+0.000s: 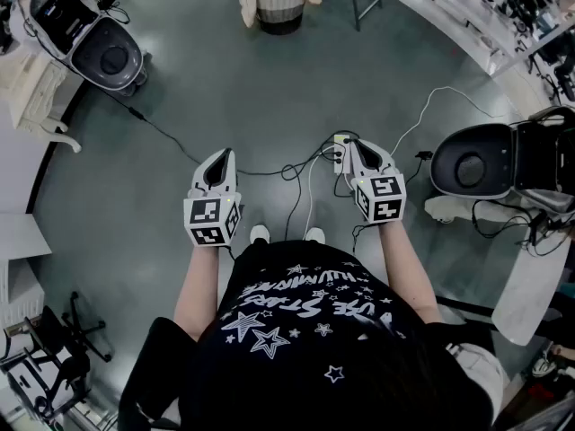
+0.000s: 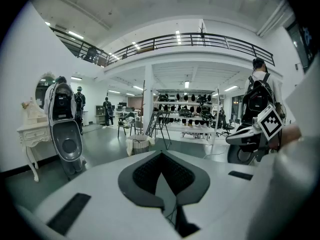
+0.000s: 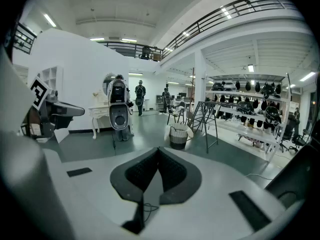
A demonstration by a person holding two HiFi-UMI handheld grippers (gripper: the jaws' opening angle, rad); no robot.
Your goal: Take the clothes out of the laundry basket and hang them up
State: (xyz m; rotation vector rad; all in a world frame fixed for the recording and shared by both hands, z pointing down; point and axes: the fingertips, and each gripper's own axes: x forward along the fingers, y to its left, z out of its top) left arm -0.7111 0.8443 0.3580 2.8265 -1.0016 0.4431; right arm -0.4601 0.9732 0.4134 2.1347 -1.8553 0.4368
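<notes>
Setting: large open robotics lab or test hall. Grey floor [image 1: 225, 88] with loose cables [image 1: 296, 173] below the fingers [image 2: 145, 176]. White pod-shaped machines [image 1: 99, 39] to either side. Mezzanine railing [image 2: 200, 39] and shelving racks [image 2: 185, 111] of dark gear far ahead of the fingers.

Smooth floor [image 1: 269, 106] (faint sheen), ribbed laundry basket [image 1: 280, 13]; pale cloth [image 1: 247, 9] draped
</notes>
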